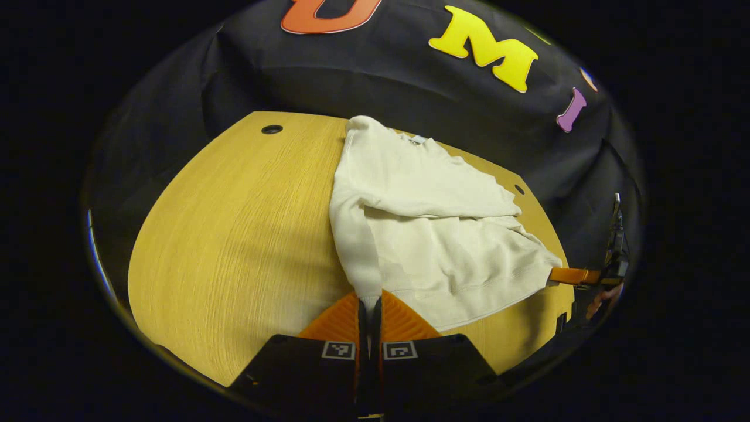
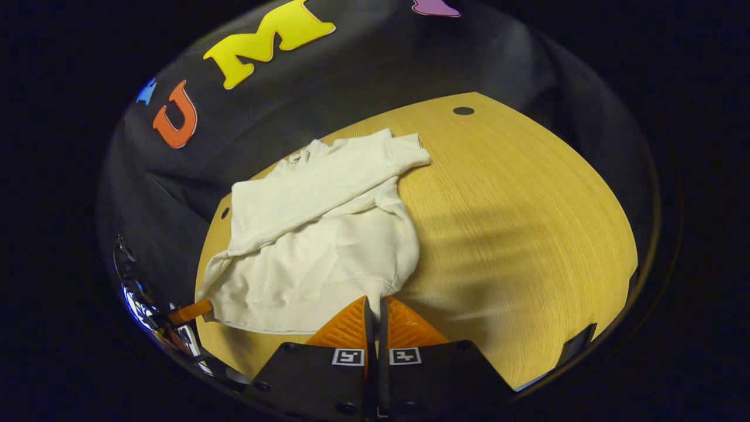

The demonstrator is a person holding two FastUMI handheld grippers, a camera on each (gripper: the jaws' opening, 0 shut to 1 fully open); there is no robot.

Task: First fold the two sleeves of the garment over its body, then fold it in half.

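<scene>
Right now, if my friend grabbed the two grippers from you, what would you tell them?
Left gripper: shut on the sweatshirt, pinching its bottom hem corner.
Right gripper: shut on the sweatshirt's other hem corner.
The sweatshirt lies on the wooden table, collar toward the booth wall.
Done: both sleeves look folded over the body.
Left: carry both hem corners up toward the collar to fold it in half, then let go.
</scene>
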